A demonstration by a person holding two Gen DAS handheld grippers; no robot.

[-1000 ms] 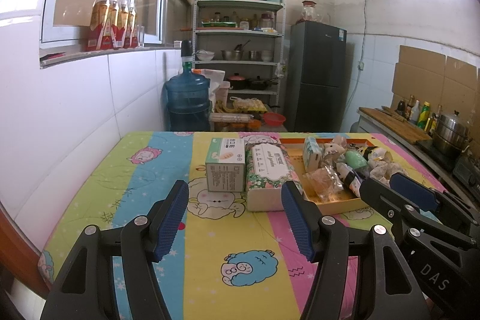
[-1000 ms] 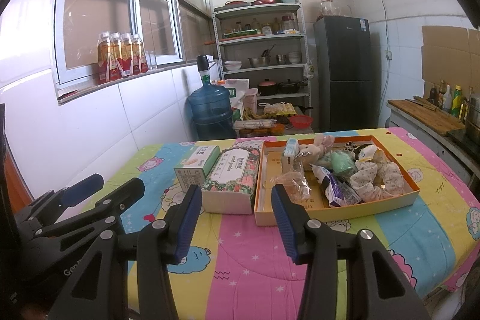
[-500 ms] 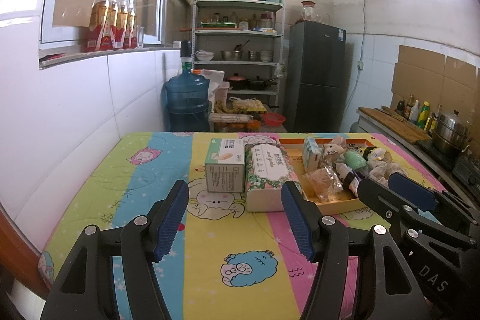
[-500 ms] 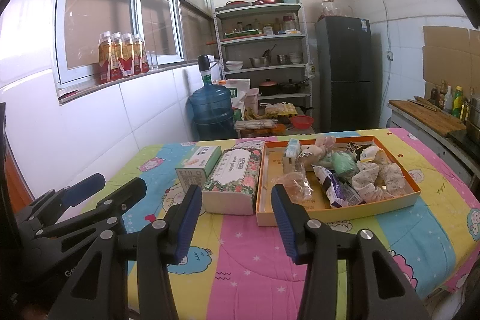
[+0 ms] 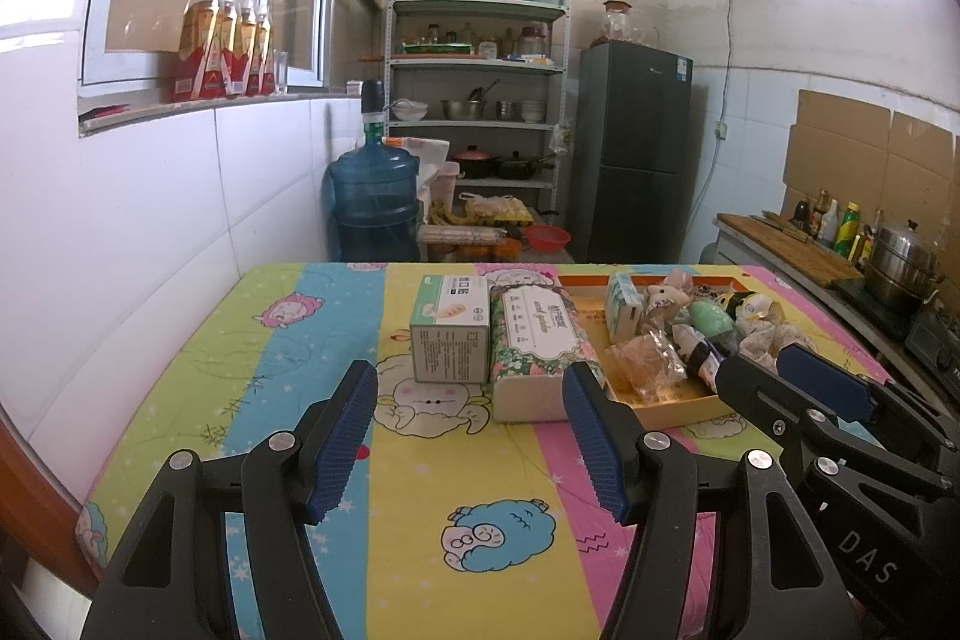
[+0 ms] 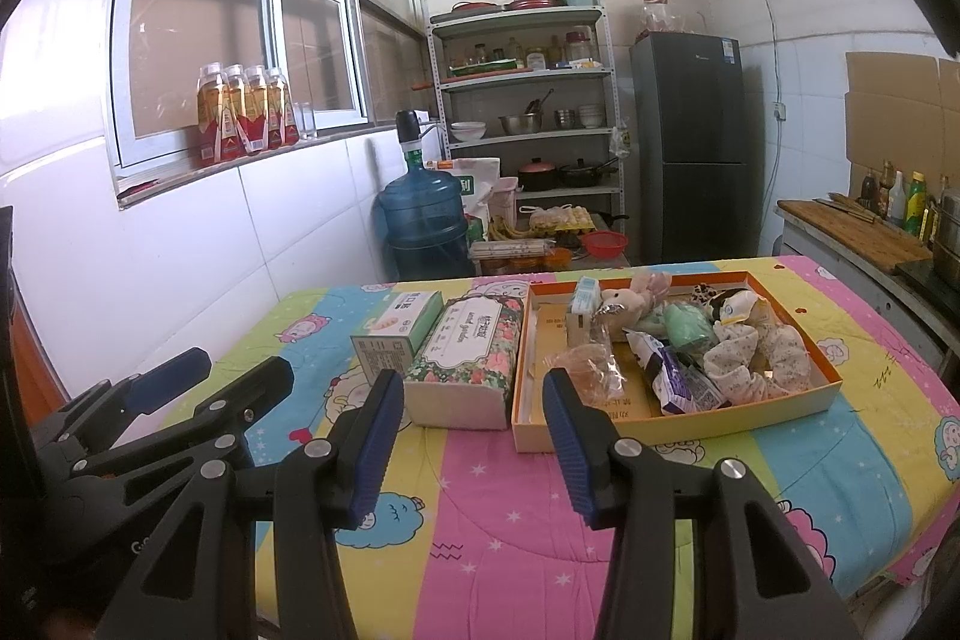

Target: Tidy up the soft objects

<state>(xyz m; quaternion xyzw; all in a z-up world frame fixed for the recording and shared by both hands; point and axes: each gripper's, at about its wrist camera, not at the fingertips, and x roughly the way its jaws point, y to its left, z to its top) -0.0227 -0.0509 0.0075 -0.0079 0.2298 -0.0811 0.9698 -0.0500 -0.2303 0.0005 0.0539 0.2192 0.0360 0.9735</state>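
An orange shallow box (image 6: 672, 415) (image 5: 672, 403) on the table holds several soft items: a plush rabbit (image 6: 630, 301), a green bundle (image 6: 690, 331), floral scrunchies (image 6: 756, 361) and plastic packets (image 6: 678, 382). To its left lie a floral tissue pack (image 6: 462, 361) (image 5: 537, 340) and a green-and-white carton (image 6: 393, 334) (image 5: 450, 331). My left gripper (image 5: 471, 439) hovers open over the tablecloth, short of the tissue pack, nothing between its fingers. My right gripper (image 6: 474, 436) is also open and empty, short of the box's near edge. Each gripper shows at the edge of the other's view.
The table (image 6: 480, 568) wears a striped cartoon cloth and stands against a white tiled wall on the left. Beyond it are a blue water jug (image 6: 426, 226), a metal shelf (image 6: 528, 130) of cookware and a dark fridge (image 6: 690, 148). A counter with bottles (image 6: 888, 220) runs along the right.
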